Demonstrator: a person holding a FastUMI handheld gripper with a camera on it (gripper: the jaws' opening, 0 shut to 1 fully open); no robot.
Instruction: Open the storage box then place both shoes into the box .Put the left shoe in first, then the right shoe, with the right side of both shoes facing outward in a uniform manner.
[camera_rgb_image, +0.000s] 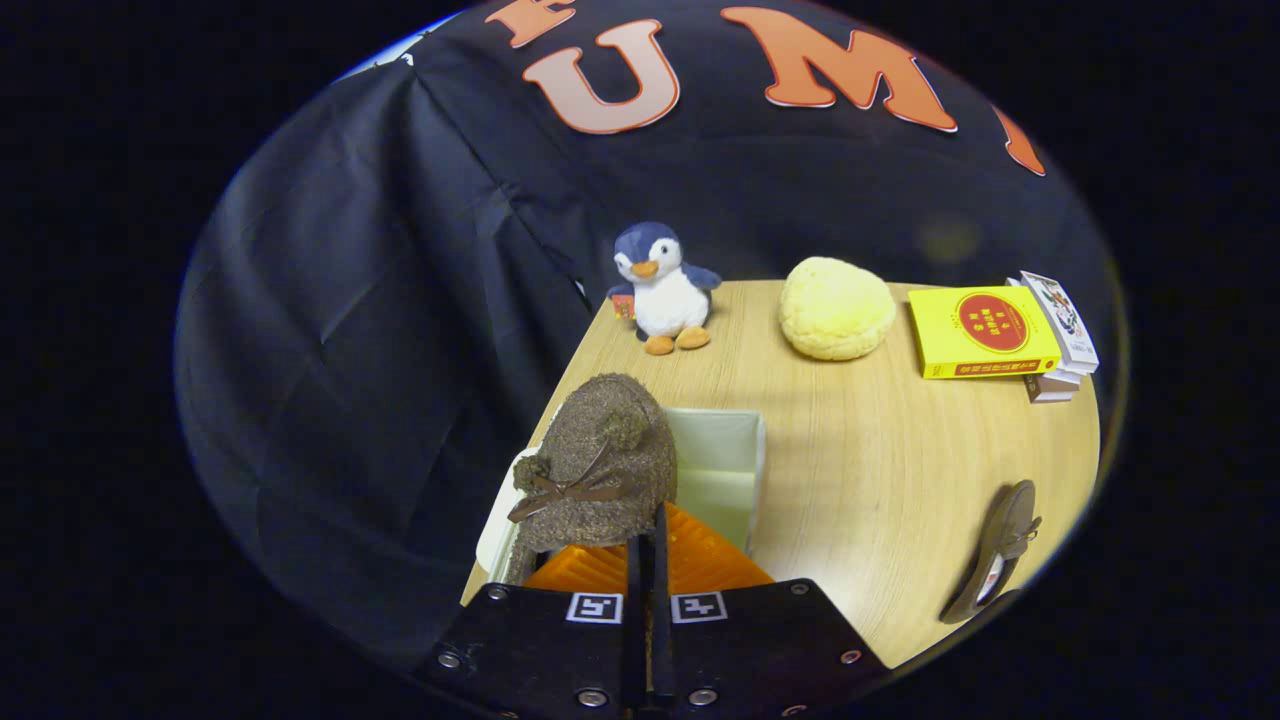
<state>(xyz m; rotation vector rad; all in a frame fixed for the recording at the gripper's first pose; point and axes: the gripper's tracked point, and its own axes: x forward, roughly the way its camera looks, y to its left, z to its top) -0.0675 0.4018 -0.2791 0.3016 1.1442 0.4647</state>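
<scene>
A brown fuzzy shoe (598, 445) with a thin bow and two pom-poms hangs just ahead of my fingers, toe pointing away. My gripper (647, 520) is shut on its rear rim, the two fingers almost touching. Under and just right of the shoe stands the pale storage box (722, 455), open at the top, with its inside walls showing. The shoe hides the box's left part. The second brown shoe (998, 550) lies on its side on the wooden table (880, 470), far to the right of the fingers near the table's edge.
Along the table's far side stand a plush penguin (662, 288), a yellow bun-shaped toy (836, 307) and a yellow book (982, 332) on a small stack of books (1060, 340). The table's left edge runs close beside the box, with black cloth beyond.
</scene>
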